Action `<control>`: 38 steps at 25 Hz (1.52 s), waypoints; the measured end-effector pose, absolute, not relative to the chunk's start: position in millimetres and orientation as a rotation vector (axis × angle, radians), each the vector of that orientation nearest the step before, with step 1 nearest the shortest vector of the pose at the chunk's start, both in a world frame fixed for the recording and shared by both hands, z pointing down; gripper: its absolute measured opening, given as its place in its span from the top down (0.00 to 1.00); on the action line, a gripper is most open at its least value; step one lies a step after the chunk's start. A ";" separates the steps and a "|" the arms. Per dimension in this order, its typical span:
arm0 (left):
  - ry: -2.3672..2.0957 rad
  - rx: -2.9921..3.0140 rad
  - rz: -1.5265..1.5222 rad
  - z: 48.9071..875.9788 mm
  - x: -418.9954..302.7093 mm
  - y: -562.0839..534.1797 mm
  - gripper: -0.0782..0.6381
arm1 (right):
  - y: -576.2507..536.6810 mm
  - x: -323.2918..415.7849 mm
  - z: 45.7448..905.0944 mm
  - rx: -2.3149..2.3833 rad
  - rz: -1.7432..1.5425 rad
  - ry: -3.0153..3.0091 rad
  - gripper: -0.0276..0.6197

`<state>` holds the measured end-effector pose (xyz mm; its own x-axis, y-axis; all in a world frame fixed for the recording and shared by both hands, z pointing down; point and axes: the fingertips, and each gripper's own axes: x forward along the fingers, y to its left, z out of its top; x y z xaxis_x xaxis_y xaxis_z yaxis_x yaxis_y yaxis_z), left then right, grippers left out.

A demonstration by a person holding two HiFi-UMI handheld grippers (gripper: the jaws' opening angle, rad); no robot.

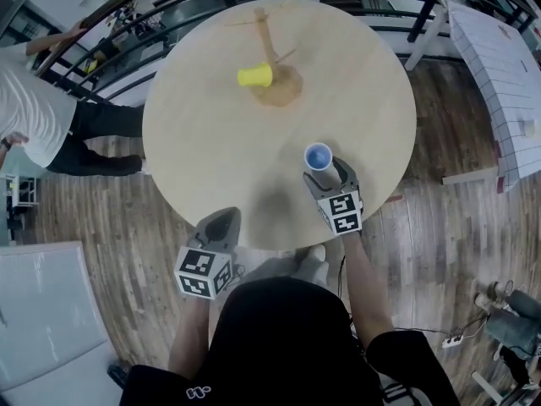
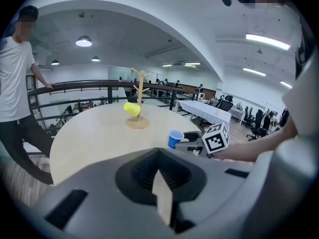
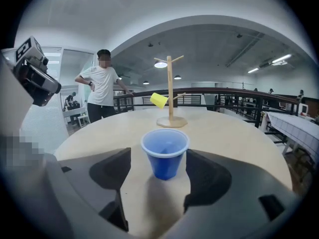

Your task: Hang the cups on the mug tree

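Note:
A blue cup [image 1: 318, 156] stands upright on the round wooden table [image 1: 203, 159], near its front right edge. My right gripper [image 1: 327, 169] is open, with the blue cup [image 3: 164, 153] between its two jaws and a gap showing on each side. At the table's far side stands the wooden mug tree [image 1: 269, 45], with a yellow cup [image 1: 254, 76] hanging on one of its low pegs. My left gripper [image 1: 223, 224] is shut over the table's front edge, with no cup in it. In the left gripper view the blue cup [image 2: 175, 138] sits ahead to the right.
A person in a white shirt [image 1: 34, 108] stands at the left by a black railing [image 1: 127, 24]. A white-covered table [image 1: 499, 74] is at the right. Wooden floor surrounds the round table.

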<state>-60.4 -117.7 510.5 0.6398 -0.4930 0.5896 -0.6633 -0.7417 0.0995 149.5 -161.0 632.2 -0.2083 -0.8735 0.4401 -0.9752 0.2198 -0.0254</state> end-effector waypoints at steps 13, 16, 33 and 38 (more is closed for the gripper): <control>-1.008 2.500 0.804 514.8 -81.2 -113.1 0.87 | -190.6 147.0 630.6 1.802 0.441 -2.116 0.48; -1.005 2.492 0.781 515.2 -79.9 -114.0 0.87 | -185.0 144.1 619.4 1.802 0.414 -2.126 0.48; -1.004 2.511 0.752 524.4 -45.0 -117.7 0.87 | -221.1 219.9 540.6 1.859 0.226 -2.081 0.48; -0.996 2.507 0.679 519.7 -34.5 -121.7 0.87 | -247.0 229.6 514.2 1.830 0.155 -2.025 0.48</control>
